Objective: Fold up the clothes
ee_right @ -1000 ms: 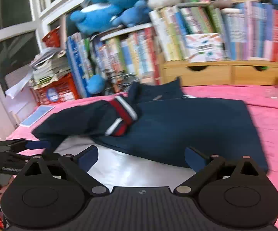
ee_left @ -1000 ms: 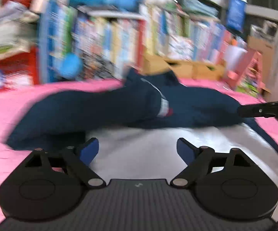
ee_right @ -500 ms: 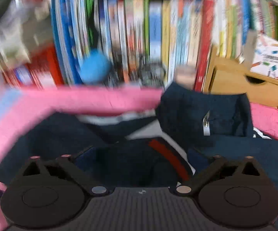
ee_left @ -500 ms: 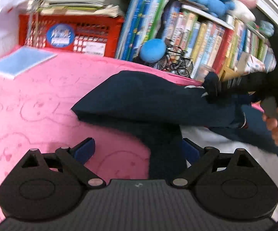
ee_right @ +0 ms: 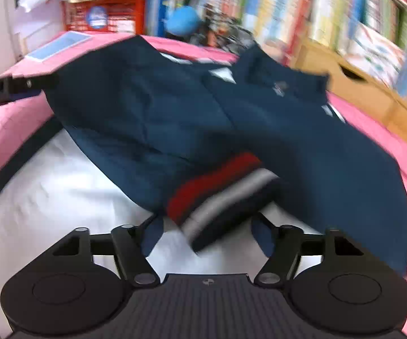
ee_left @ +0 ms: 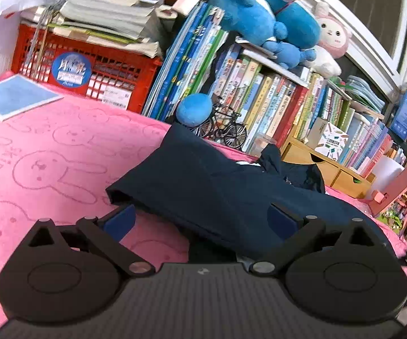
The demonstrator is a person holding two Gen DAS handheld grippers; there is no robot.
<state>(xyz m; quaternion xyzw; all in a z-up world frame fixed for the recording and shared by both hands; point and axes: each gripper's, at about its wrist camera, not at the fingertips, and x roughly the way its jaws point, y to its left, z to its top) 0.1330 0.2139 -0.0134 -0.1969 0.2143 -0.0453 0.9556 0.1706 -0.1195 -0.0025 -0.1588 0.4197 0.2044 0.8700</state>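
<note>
A navy jacket point(ee_left: 231, 192) lies on the pink blanket point(ee_left: 48, 163). Its folded left edge sits between the jaws of my left gripper point(ee_left: 200, 220), which are wide apart and still opening, pads clear of the cloth. In the right wrist view the jacket point(ee_right: 302, 130) has a sleeve folded across it, and the red, white and navy striped cuff point(ee_right: 220, 195) rests between the jaws of my right gripper point(ee_right: 207, 234). Those jaws are opening and the pads do not press on the cuff. My left gripper point(ee_right: 14, 87) also shows at that view's left edge.
A white sheet point(ee_right: 48, 183) lies under the jacket's near side. Behind the blanket stand packed bookshelves point(ee_left: 274, 99), a red crate point(ee_left: 90, 65) under stacked papers, blue plush toys point(ee_left: 260, 19), a small model bicycle point(ee_left: 226, 130) and wooden drawers point(ee_left: 325, 169). A blue booklet point(ee_left: 14, 96) lies on the blanket.
The right gripper drew back from the collar, leaving the sleeve folded over the jacket with its cuff near the jaws. The left gripper edged rightward toward the jacket's folded edge.
</note>
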